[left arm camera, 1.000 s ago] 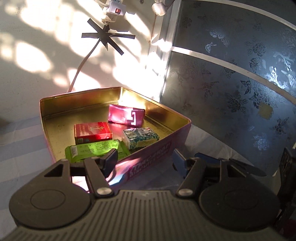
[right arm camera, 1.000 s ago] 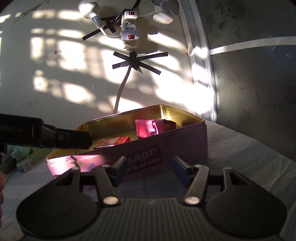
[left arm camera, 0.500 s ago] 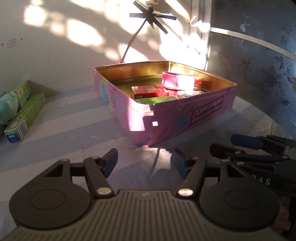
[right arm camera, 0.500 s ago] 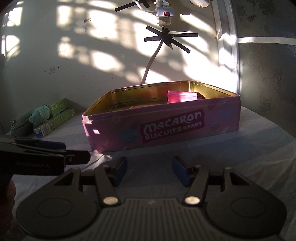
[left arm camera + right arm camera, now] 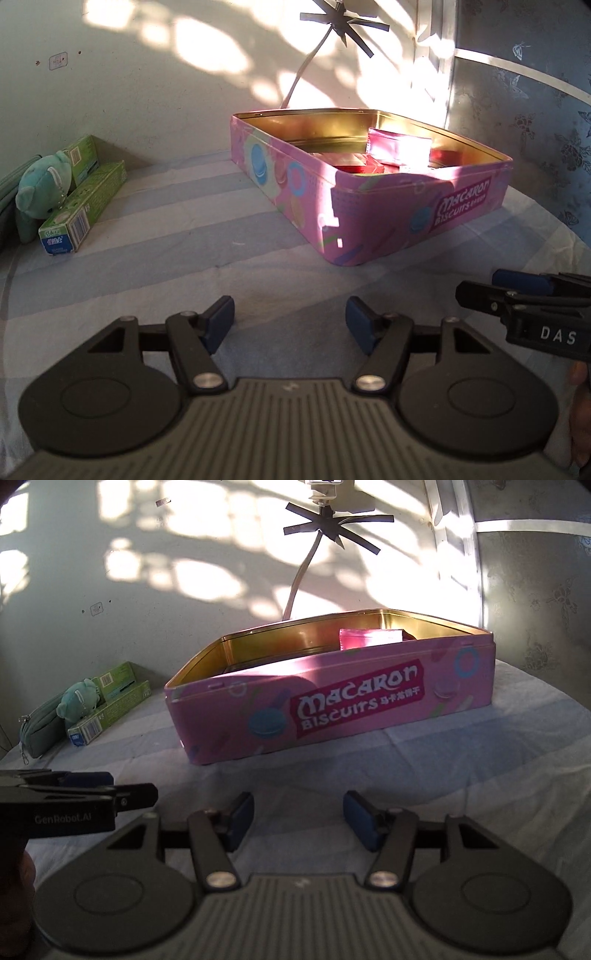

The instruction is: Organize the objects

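Jaws of the left gripper (image 5: 290,325) and right gripper (image 5: 298,818) stood apart, empty, above a pale striped cloth (image 5: 184,258). The pink biscuit tin (image 5: 332,709) sat ahead near a sun-dappled wall (image 5: 147,572); green boxes (image 5: 79,206) and a plush toy (image 5: 37,192) lay far left.

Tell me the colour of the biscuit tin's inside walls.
Gold, shiny metal; the biscuit tin shows it best in the left wrist view.

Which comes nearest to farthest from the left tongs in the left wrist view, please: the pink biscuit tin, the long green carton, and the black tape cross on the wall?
1. Pink biscuit tin, ahead, right.
2. Long green carton, far left; close to the tin's range.
3. Black tape cross, on the wall behind.
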Motion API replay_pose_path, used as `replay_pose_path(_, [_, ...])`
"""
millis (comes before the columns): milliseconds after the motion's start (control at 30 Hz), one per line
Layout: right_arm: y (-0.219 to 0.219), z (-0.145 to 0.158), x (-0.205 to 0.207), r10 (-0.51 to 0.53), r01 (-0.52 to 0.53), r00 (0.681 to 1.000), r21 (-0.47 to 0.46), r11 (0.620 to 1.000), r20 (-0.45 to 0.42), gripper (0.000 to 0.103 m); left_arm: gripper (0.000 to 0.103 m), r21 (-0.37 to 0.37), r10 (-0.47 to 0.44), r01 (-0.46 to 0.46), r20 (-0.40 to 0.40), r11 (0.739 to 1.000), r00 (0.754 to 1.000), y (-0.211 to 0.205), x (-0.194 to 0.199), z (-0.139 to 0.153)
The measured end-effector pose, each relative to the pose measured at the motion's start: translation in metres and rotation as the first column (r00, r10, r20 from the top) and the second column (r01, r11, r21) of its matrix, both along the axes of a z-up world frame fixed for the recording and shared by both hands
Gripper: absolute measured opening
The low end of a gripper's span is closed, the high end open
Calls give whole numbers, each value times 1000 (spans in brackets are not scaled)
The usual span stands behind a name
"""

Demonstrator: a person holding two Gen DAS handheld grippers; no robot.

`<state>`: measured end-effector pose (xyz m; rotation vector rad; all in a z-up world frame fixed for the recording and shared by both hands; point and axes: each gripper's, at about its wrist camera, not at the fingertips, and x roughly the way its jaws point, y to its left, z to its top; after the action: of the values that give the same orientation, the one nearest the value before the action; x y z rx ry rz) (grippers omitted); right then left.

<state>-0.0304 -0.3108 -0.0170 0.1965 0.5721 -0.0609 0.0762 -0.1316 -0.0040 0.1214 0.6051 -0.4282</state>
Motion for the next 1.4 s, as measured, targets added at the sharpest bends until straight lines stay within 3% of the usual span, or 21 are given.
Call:
replay_pose_path(567, [-12, -2, -3, -59, 56, 998, 80, 995, 32, 55, 71, -23, 1, -2, -25, 1000, 1000, 6, 4, -2])
replay_pose_path(1167, [-3, -1, -6, -57, 55, 997, 41, 998, 46, 54, 71, -28, 1, -2, -22, 1000, 1000, 7, 4, -1])
replay_pose_path(1333, [8, 5, -6, -31, 32, 999, -17, 999, 40, 54, 71, -63, 7, -11, -67, 998, 998, 21, 12, 4])
replay_pose_path(1400, [13, 12, -6, 6, -5, 999, -13, 1000, 48, 54, 71, -57, 23, -25, -44, 998, 999, 34, 14, 10])
